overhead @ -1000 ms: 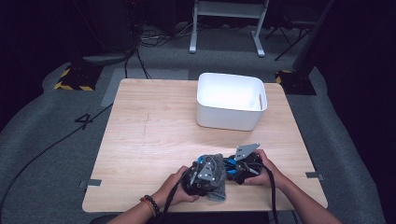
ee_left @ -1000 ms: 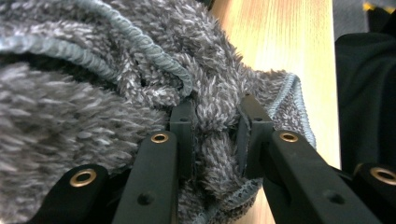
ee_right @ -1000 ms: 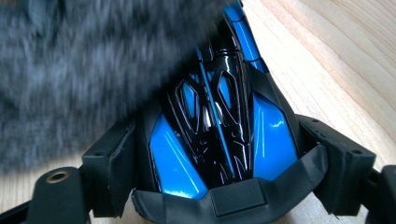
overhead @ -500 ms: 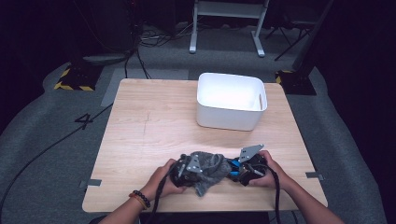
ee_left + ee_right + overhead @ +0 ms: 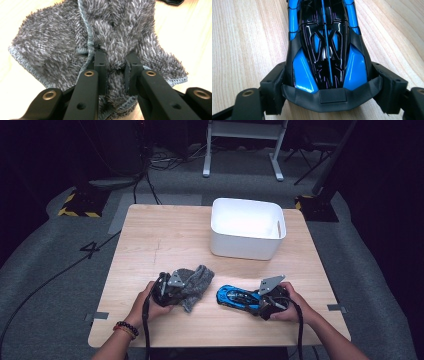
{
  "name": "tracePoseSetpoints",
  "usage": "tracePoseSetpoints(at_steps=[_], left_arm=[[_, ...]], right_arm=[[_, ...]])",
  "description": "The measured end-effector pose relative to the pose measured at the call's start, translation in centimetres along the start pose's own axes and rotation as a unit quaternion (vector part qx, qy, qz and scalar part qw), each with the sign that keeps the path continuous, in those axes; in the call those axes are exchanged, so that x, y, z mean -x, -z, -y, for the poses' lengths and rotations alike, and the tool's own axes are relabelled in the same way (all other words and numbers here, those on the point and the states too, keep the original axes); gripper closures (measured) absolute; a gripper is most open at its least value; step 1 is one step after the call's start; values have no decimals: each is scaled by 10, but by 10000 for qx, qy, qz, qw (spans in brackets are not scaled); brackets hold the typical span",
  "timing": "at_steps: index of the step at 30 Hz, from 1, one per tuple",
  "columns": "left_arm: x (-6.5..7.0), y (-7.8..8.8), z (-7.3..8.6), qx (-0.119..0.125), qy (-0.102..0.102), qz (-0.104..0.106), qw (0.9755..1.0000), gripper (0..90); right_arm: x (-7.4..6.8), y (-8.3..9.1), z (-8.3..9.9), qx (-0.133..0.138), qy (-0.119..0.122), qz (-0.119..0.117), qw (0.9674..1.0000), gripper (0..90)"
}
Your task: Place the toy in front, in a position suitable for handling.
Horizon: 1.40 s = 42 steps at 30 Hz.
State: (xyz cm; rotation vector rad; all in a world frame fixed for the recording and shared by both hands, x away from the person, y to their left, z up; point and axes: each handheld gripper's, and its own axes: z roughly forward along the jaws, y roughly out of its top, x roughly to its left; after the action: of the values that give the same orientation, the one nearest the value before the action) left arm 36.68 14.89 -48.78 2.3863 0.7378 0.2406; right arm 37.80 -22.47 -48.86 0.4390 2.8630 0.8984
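Note:
A grey fluffy cloth lies bunched on the wooden table near its front edge. My left gripper is shut on a fold of it; in the left gripper view the cloth bulges between the pads of that gripper. To the right, apart from the cloth, a blue and black toy car rests on the table. My right gripper has just been closing and holds the car's rear end, a pad of the gripper pressing on each side.
A white plastic bin stands at the back right of the table, nothing visible inside. Bare wood spreads over the left and middle. The front edge runs just below both hands. Cables trail from both grippers toward the person.
My left gripper has pulled the cloth to the left, off the toy car, which now lies uncovered. The right gripper has stayed where it was, at the car's rear.

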Motion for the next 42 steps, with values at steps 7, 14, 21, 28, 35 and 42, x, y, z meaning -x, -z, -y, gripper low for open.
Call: tracePoseSetpoints(at_steps=[7,14,21,28,35,42], left_arm=[[4,-1,1,133,62,125,9998,678],[5,-5,-3,210,79,250,9994,513],[6,-11,-7,195,178,285,9992,349],[10,-13,-7,121,31,123,9998,300],[8,-14,-6,159,30,165,9997,299],[8,-14,-6,167,34,166,9997,294]], right_arm=[[0,4,-3,-21,102,-42,9999,238],[1,17,-18,395,83,-129,9991,194],[-2,11,-43,368,204,-41,9991,200],[-5,-12,-66,180,357,-146,9991,213],[-5,-29,-80,63,291,-169,9994,198],[-4,-43,-87,-218,232,-61,9995,197]])
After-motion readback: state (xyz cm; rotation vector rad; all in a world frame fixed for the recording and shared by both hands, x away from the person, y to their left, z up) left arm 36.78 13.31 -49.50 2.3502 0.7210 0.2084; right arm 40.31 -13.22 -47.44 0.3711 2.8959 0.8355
